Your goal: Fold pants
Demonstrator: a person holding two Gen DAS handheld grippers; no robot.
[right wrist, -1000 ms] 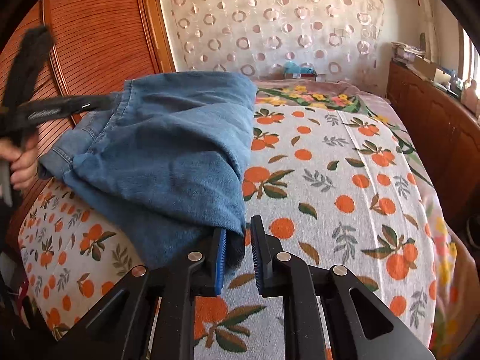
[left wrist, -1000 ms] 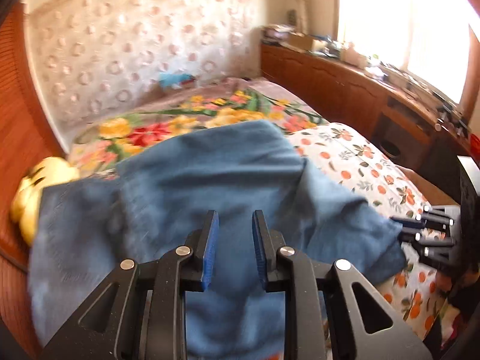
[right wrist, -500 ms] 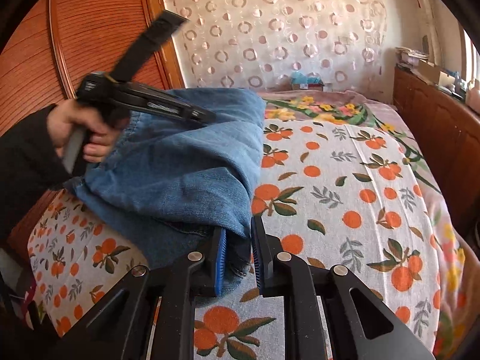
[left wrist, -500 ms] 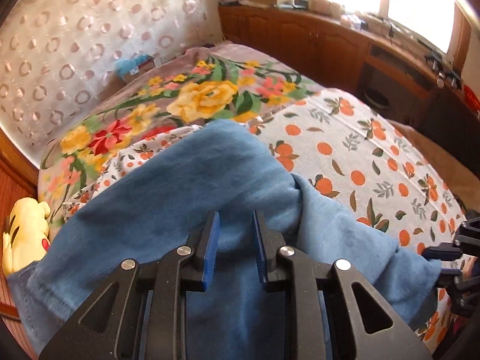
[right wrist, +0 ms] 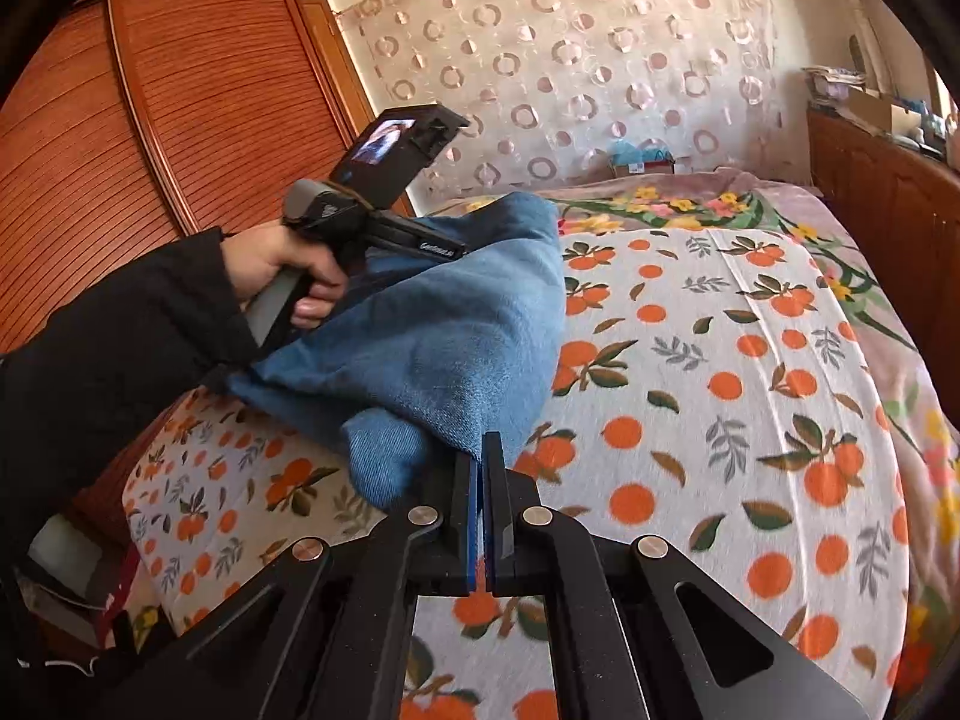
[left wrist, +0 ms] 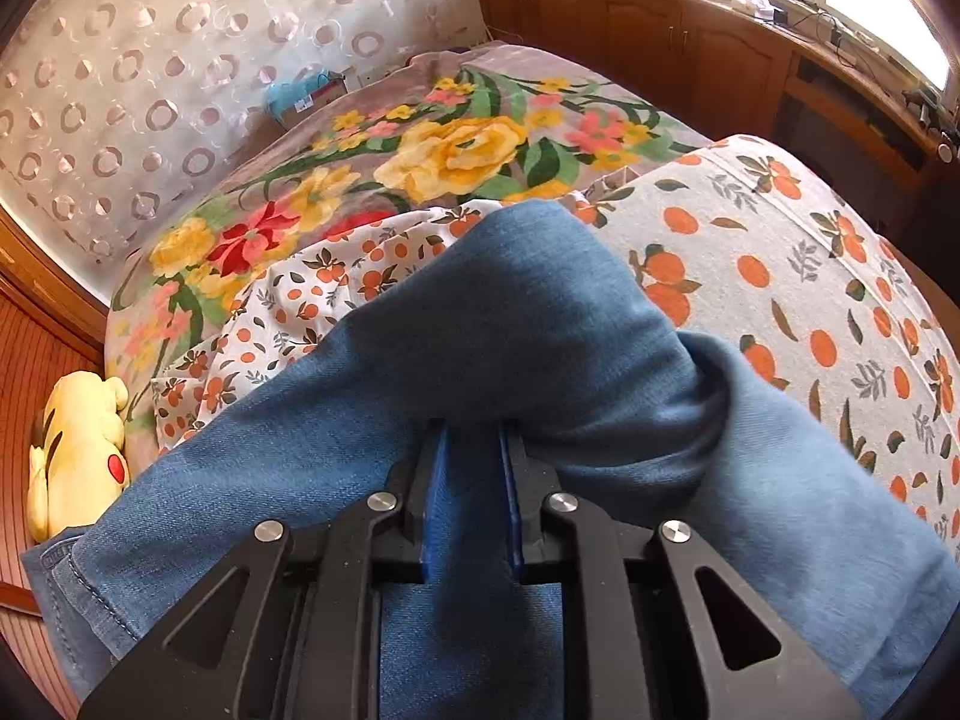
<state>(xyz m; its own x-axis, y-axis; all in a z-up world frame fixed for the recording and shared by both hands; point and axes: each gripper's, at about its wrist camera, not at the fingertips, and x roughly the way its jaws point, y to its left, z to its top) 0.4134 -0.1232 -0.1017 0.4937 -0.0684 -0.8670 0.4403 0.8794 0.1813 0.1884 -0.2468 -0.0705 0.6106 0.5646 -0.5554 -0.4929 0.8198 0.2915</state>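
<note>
Pants: blue denim. Sheet: white, orange-fruit print. Blanket: grey, yellow and red flowers. Curtain: pale, ring pattern. Plush: yellow. Grippers: black, blue pads.

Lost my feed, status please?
Left gripper closing on jeans. Right gripper shut at jeans' edge, grip unclear. Bedsheet ahead unobstructed.

pants on bed, plush toy prob. beside
</note>
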